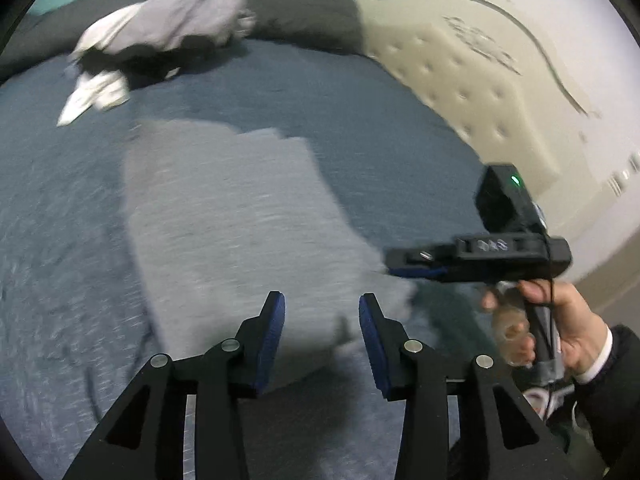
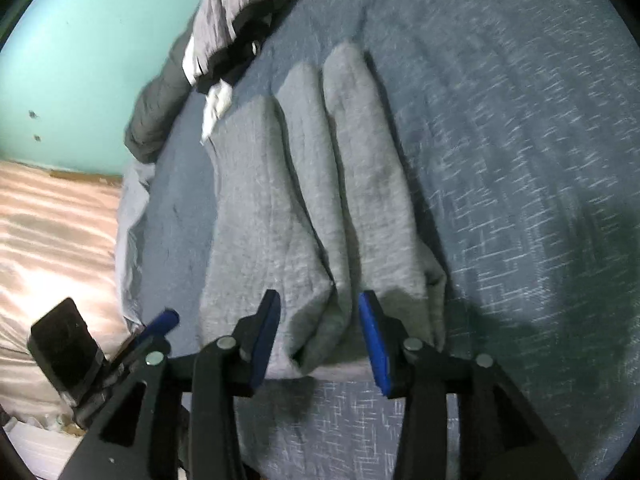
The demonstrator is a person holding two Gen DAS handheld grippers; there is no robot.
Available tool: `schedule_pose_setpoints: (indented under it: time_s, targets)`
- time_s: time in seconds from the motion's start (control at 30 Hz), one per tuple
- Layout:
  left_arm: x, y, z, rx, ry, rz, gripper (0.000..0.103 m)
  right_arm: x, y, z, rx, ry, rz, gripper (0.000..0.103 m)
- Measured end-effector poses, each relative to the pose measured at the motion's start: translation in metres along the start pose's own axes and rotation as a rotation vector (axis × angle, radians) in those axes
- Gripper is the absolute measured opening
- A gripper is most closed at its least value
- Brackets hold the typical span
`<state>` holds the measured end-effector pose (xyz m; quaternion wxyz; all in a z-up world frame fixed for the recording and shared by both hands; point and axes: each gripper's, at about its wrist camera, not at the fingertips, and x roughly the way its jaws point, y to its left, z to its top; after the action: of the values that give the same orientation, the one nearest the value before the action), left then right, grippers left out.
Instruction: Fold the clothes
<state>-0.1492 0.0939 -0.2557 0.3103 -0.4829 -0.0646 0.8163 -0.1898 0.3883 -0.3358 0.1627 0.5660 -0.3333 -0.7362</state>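
Right wrist view: a grey garment (image 2: 304,208) lies on the blue-grey bedspread (image 2: 520,160), folded into long lobes whose long axis runs from near to far, the narrow rounded ends pointing away toward a heap of unfolded clothes (image 2: 232,28) at the far left. The right gripper (image 2: 320,320) hovers over the garment's near end, its blue pads (image 2: 266,340) apart, nothing pressed between them. In the left wrist view the left gripper (image 1: 322,320) likewise stands with jaws apart above the near edge of the same garment (image 1: 240,220). A hand (image 1: 568,328) at right holds the other gripper's handle.
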Motion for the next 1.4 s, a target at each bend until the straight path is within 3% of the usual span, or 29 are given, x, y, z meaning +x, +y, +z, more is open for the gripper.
schedule_pose_setpoints:
  time_s: [0.27, 0.3, 0.37, 0.47, 0.77, 0.93, 1.13, 1.33, 1.4]
  targets:
    - [0.009, 0.036, -0.017, -0.056, 0.028, 0.025, 0.042, 0.029, 0.007, 0.004, -0.046, 0.046, -0.023, 0.04]
    - [0.01, 0.038, -0.018, -0.06, 0.026, 0.021, 0.042, 0.029, 0.01, 0.003, -0.059, 0.04, -0.033, 0.037]
    - [0.01, 0.038, -0.018, -0.058, 0.024, 0.019, 0.042, 0.03, 0.015, 0.004, -0.085, 0.027, -0.054, 0.018]
    - [0.011, 0.037, -0.017, -0.044, 0.027, 0.025, 0.042, 0.025, 0.026, 0.005, -0.138, -0.002, -0.075, 0.009]
    - [0.006, 0.022, -0.012, -0.019, 0.026, -0.001, 0.042, -0.04, 0.063, 0.005, -0.308, -0.145, -0.125, 0.006]
    - [0.012, 0.007, -0.009, 0.016, 0.046, 0.002, 0.042, -0.027, 0.042, -0.01, -0.305, -0.084, -0.211, 0.006]
    - [0.023, 0.007, -0.015, 0.02, 0.095, 0.027, 0.042, 0.011, 0.005, -0.009, -0.206, -0.034, -0.192, 0.007]
    - [0.021, 0.012, -0.016, -0.012, 0.102, 0.003, 0.042, 0.001, 0.0, -0.008, -0.212, -0.03, -0.17, 0.01]
    - [0.015, 0.015, -0.013, -0.031, 0.08, -0.009, 0.042, -0.009, 0.003, -0.008, -0.231, -0.047, -0.203, 0.011]
